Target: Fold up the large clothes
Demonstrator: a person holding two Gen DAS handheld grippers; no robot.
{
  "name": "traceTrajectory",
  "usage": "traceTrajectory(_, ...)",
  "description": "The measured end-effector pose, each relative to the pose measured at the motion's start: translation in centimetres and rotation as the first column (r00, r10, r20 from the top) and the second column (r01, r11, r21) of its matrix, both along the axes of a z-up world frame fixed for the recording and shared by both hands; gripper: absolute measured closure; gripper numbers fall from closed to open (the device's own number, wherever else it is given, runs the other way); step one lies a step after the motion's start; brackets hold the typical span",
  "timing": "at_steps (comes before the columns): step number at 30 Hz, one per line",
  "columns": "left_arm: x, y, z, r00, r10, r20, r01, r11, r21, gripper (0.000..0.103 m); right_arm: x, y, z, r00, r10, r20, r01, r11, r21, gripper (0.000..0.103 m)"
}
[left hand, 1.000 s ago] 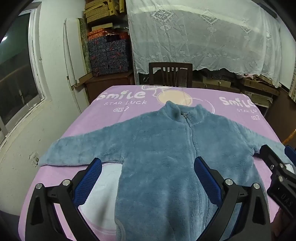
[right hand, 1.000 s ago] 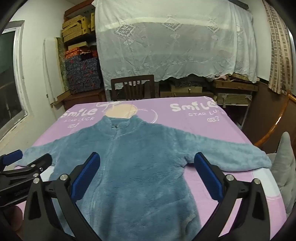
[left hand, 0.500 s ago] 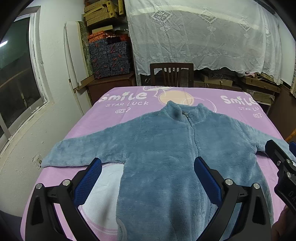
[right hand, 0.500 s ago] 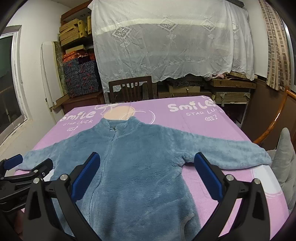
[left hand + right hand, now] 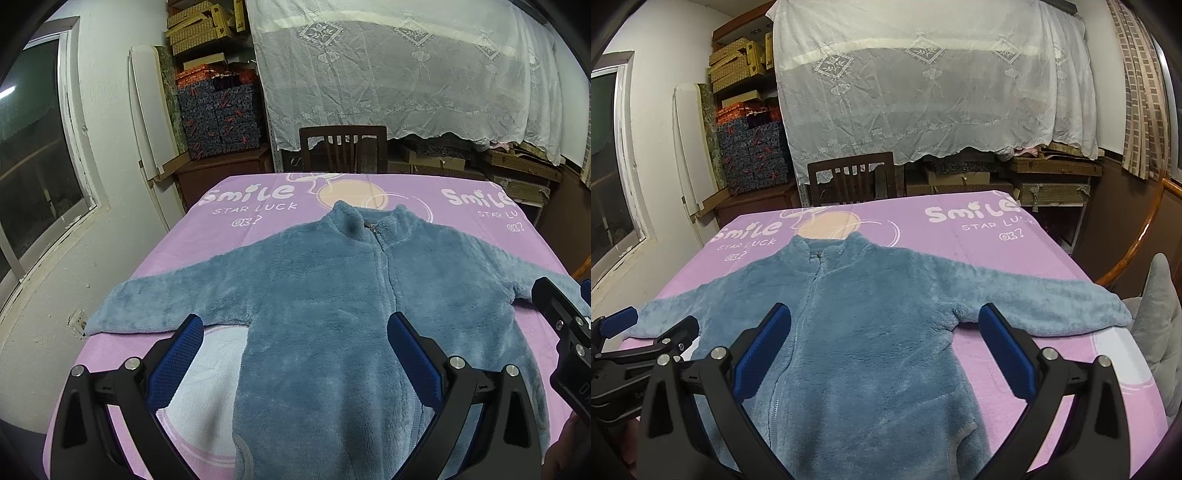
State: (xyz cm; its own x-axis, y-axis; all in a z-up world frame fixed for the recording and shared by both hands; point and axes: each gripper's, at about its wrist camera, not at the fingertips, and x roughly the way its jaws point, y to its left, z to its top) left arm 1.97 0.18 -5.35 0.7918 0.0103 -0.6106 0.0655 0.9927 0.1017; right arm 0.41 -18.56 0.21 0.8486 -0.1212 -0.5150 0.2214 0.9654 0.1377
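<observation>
Fleece jacket spread flat, both grippers hovering empty above it.

Left view: the jacket [image 5: 332, 314] lies zipped and face up on the pink cloth [image 5: 258, 192], collar at 12 o'clock, one sleeve out to 9; the left gripper [image 5: 295, 354] hangs spread wide, holding nothing. Right view: the right gripper [image 5: 882, 343] is likewise released, the other sleeve reaching to 3 o'clock. The plush looks thick, soft and limp, likely to sag; I'd pinch a cuff or shoulder seam deeply.
</observation>
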Motion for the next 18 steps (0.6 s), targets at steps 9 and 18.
traceTrajectory(9, -0.06, -0.09, -0.07, 1.0, 0.0, 0.0, 0.0, 1.0, 0.004, 0.003, -0.06, -0.08, 0.07, 1.0, 0.002, 0.0, -0.002, 1.0, -0.001, 0.004)
traceTrajectory(18, -0.11, -0.1, -0.11, 1.0, 0.0, 0.0, 0.0, 1.0, 0.005, 0.003, -0.1, -0.04, 0.02, 1.0, 0.0, -0.001, 0.0, 1.0, 0.0, 0.004)
